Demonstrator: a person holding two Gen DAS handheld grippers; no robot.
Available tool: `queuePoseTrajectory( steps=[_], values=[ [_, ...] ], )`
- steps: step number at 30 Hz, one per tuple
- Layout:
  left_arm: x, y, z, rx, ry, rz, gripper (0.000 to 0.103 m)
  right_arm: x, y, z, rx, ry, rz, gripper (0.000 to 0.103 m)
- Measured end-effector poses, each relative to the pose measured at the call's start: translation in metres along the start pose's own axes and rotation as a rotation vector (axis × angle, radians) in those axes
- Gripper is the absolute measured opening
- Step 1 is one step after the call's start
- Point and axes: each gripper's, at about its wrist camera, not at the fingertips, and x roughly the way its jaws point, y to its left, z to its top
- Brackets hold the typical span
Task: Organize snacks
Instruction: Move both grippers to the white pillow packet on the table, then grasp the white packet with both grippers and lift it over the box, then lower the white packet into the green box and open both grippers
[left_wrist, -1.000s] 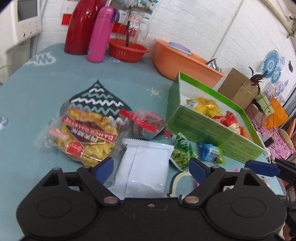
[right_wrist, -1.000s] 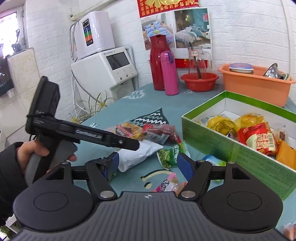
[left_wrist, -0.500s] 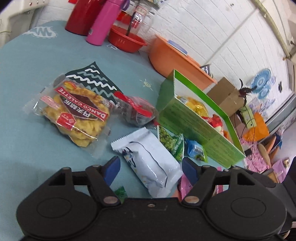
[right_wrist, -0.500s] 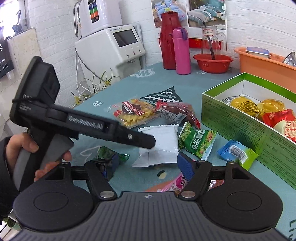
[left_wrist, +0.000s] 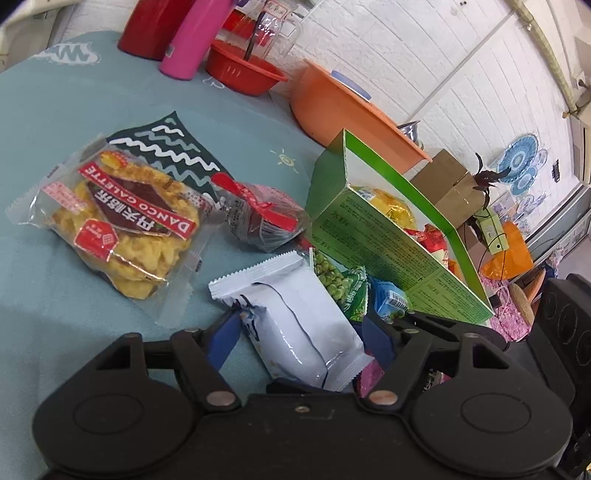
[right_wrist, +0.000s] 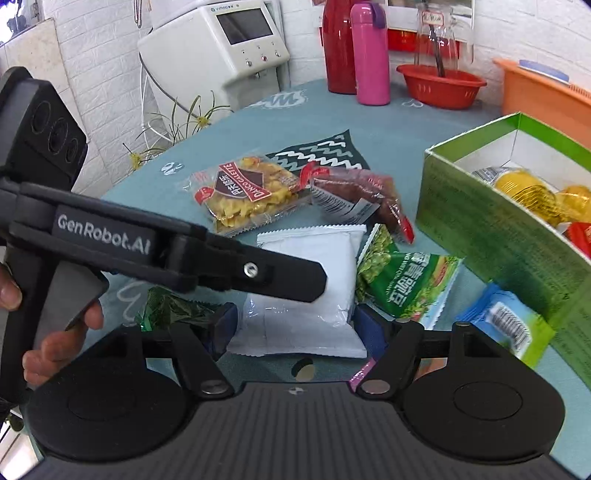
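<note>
Blue-padded fingers of the left gripper (left_wrist: 301, 334) now straddle the white foil snack packet (left_wrist: 295, 317), which half a second ago lay just ahead of them on the teal tablecloth (left_wrist: 55, 266); the jaws stand apart on either side of the packet, and I cannot tell whether the pads touch it. The right gripper (right_wrist: 295, 326) has also closed in, its open jaws now level with the near edge of the same packet (right_wrist: 306, 288), with nothing between them pinched.

Only the left wrist view shows the packet's printed face and its far end lifted slightly off the cloth. Only the right wrist view shows the black body of the left gripper (right_wrist: 155, 251) crossing above the packet, a person's hand (right_wrist: 55, 332) on its grip, and a crumpled dark green wrapper (right_wrist: 173, 308) beside the right gripper's left finger.

Ahead of both grippers lie the clear bag of yellow biscuits with a red label (left_wrist: 122, 229) and the clear bag of dark red snacks (left_wrist: 258, 221). To the right sit a green pea packet (right_wrist: 402, 280), a small blue packet (right_wrist: 506, 326) and the open green cardboard box (right_wrist: 487, 229) holding yellow and red snacks
</note>
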Motion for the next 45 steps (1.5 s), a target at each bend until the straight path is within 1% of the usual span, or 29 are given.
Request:
queuePoseTrajectory(
  steps=[1, 2, 3, 5, 7, 10, 14, 19, 24, 27, 31, 36, 41, 45],
  values=[
    [0.001, -0.001, 0.000, 0.008, 0.005, 0.008, 0.102, 0.001, 0.001, -0.001, -0.005, -0.009, -0.003, 0.103],
    [0.001, -0.002, -0.001, 0.015, 0.010, 0.017, 0.084, 0.000, 0.002, -0.002, -0.008, -0.017, -0.009, 0.102],
    [0.001, -0.003, -0.003, 0.019, 0.009, 0.018, 0.085, 0.000, 0.004, -0.002, -0.010, -0.022, -0.015, 0.099],
    [-0.002, -0.006, -0.006, 0.015, 0.002, 0.015, 0.081, -0.004, 0.006, -0.002, -0.006, -0.025, -0.029, 0.092],
    [-0.007, -0.013, -0.008, 0.025, -0.016, 0.015, 0.081, -0.009, 0.006, -0.003, -0.011, -0.035, -0.036, 0.090],
    [-0.017, -0.029, -0.004, 0.062, -0.048, 0.013, 0.080, -0.021, 0.007, -0.004, -0.009, -0.067, -0.038, 0.089],
    [-0.026, -0.053, 0.005, 0.117, -0.090, -0.003, 0.080, -0.045, 0.006, -0.001, -0.018, -0.137, -0.053, 0.088],
    [-0.019, -0.083, 0.019, 0.165, -0.107, -0.043, 0.079, -0.072, -0.006, 0.005, 0.003, -0.220, -0.080, 0.088],
    [0.001, -0.122, 0.030, 0.254, -0.103, -0.063, 0.079, -0.095, -0.029, 0.005, 0.045, -0.286, -0.125, 0.088],
    [0.018, -0.145, 0.036, 0.285, -0.093, -0.089, 0.079, -0.108, -0.045, 0.002, 0.079, -0.323, -0.153, 0.088],
    [0.048, -0.173, 0.041, 0.320, -0.066, -0.134, 0.081, -0.128, -0.070, -0.007, 0.120, -0.372, -0.206, 0.088],
    [0.086, -0.206, 0.046, 0.371, -0.029, -0.175, 0.080, -0.149, -0.108, -0.021, 0.198, -0.399, -0.261, 0.088],
    [0.117, -0.226, 0.056, 0.402, -0.014, -0.185, 0.080, -0.157, -0.140, -0.029, 0.252, -0.426, -0.294, 0.088],
    [0.139, -0.229, 0.062, 0.410, -0.005, -0.181, 0.080, -0.155, -0.160, -0.030, 0.278, -0.444, -0.305, 0.088]
  ],
)
